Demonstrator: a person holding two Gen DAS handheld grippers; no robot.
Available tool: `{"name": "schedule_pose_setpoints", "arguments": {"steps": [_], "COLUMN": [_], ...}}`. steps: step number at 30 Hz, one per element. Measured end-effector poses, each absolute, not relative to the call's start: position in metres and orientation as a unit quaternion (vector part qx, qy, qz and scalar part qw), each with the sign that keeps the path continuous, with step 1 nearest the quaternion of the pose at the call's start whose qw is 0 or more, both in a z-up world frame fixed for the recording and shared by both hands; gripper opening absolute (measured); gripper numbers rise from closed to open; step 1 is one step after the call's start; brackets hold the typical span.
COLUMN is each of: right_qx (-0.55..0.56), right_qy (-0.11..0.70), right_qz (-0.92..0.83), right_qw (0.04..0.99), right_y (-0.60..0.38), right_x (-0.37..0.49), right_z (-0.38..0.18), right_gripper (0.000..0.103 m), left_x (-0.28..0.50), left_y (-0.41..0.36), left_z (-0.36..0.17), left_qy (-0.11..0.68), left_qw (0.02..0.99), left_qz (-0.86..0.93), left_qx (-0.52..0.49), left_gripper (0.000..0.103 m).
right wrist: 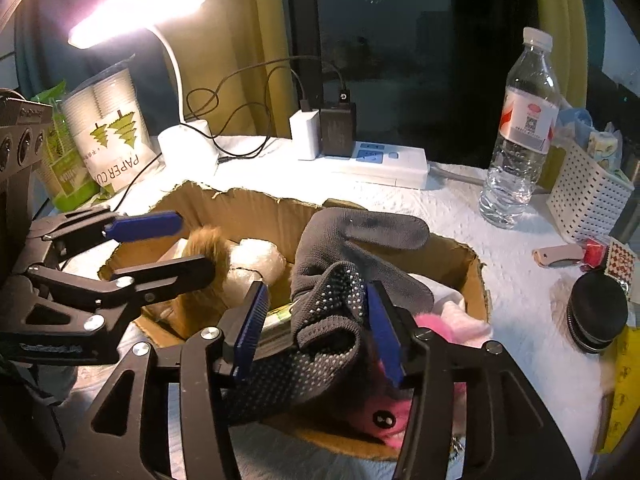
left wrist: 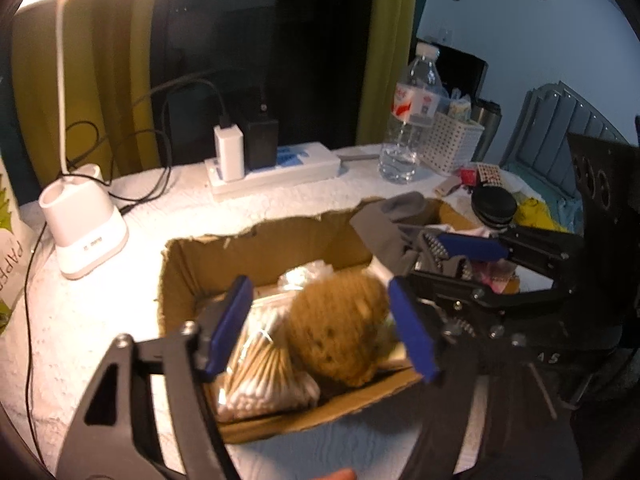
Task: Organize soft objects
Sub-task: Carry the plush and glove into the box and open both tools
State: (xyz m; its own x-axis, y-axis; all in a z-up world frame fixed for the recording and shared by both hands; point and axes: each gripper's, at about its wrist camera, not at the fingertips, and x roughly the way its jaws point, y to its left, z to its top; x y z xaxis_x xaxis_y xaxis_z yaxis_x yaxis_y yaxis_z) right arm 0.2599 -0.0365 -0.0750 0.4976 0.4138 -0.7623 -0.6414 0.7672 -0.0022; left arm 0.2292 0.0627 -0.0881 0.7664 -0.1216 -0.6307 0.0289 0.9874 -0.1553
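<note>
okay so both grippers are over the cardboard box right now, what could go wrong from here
The right gripper stands open around the grey glove, whose finger drapes over the cardboard box rim; a weak pinch might drop it outside. The left gripper sits close beside it over the brown furry toy, so they could collide.

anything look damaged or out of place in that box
The cardboard box has a ragged, torn top rim. A grey dotted glove sticks up over the edge instead of lying inside, between the right gripper fingers.
</note>
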Motion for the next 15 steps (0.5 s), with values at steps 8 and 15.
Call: {"name": "schedule_pose_setpoints", "arguments": {"steps": [8,15], "right_qx": [-0.142,-0.141], "right_qy": [0.377,0.362], "right_qz": [0.303,0.299], "right_qw": [0.864,0.871], "right_y": [-0.044,-0.050], "right_x": [0.243,0.222], "right_z": [-0.056,-0.039], "right_gripper": [0.055,0.055], "left_x": [0.209,0.186], "left_y": [0.062,0.052], "left_z": [-0.071,-0.054], "left_qy": [0.320,0.295], "left_qw": [0.945,0.954], "left_qz": [-0.029,-0.027], "left_qx": [-0.061,-0.045], "left_gripper": [0.079,0.090]}}
